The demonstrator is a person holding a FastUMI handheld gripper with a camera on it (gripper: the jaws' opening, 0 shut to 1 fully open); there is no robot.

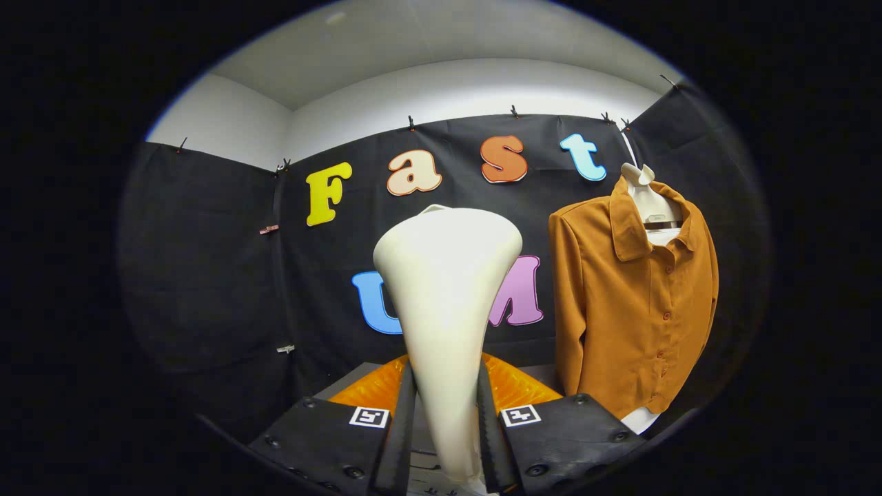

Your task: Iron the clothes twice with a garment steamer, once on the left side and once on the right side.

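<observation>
A cream-white garment steamer stands upright between my fingers, its wide head uppermost and its narrow handle down in the jaws. My gripper is shut on the steamer's handle, with both black fingers pressed against its sides. An orange-brown button shirt hangs on a white mannequin torso beyond the fingers and to the right of the steamer. The steamer head stands apart from the shirt, left of its sleeve. The shirt's front and collar face me.
An orange ribbed piece shows just beyond the fingers on either side of the steamer handle. A grey surface lies under it. Black cloth walls close the booth behind and on both sides, with a white wall above.
</observation>
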